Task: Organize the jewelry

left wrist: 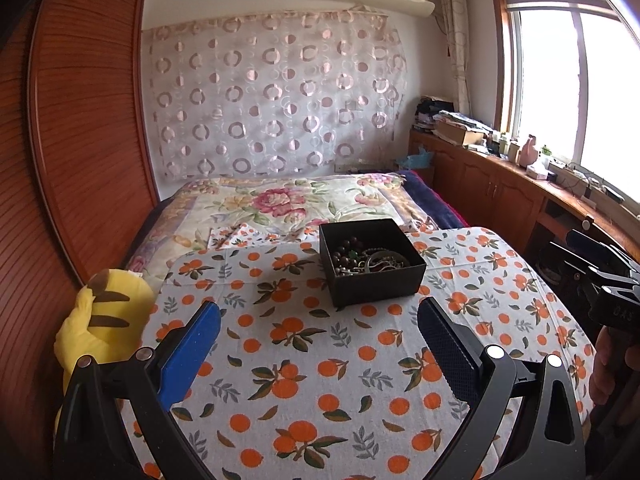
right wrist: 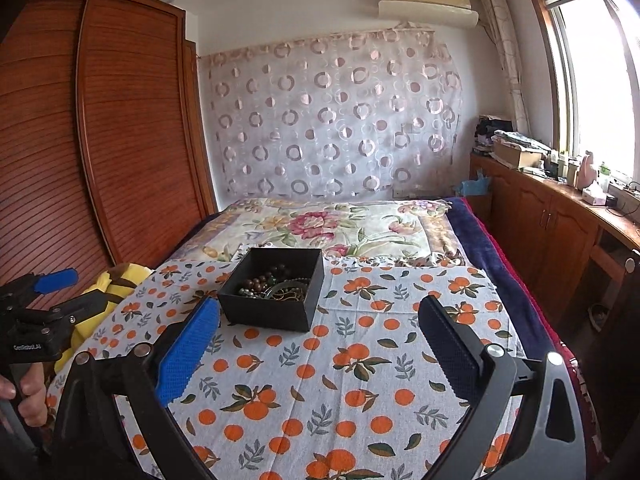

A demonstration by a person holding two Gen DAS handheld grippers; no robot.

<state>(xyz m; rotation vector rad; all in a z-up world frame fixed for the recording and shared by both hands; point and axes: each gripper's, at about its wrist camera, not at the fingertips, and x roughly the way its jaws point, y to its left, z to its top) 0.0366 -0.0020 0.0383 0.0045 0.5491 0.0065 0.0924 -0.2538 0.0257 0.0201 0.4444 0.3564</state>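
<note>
A black open box (left wrist: 372,262) (right wrist: 274,290) stands on the table with the orange-print cloth (left wrist: 320,360) (right wrist: 340,360). It holds a tangle of jewelry (left wrist: 368,258) (right wrist: 276,286): dark bead strands, a green bead, metal chains. My left gripper (left wrist: 319,318) is open, hanging above the cloth short of the box, nothing between its blue pads. My right gripper (right wrist: 319,316) is open too, just right of and nearer than the box. Each gripper shows at the edge of the other's view, the left one (right wrist: 52,284) with its jaws apart.
A yellow plush toy (left wrist: 104,320) (right wrist: 116,280) lies at the table's left edge. Behind the table is a bed with a floral cover (left wrist: 288,204) (right wrist: 332,228). A wooden wardrobe (left wrist: 80,120) stands left, a low cabinet with clutter (left wrist: 500,176) (right wrist: 560,216) right under the window.
</note>
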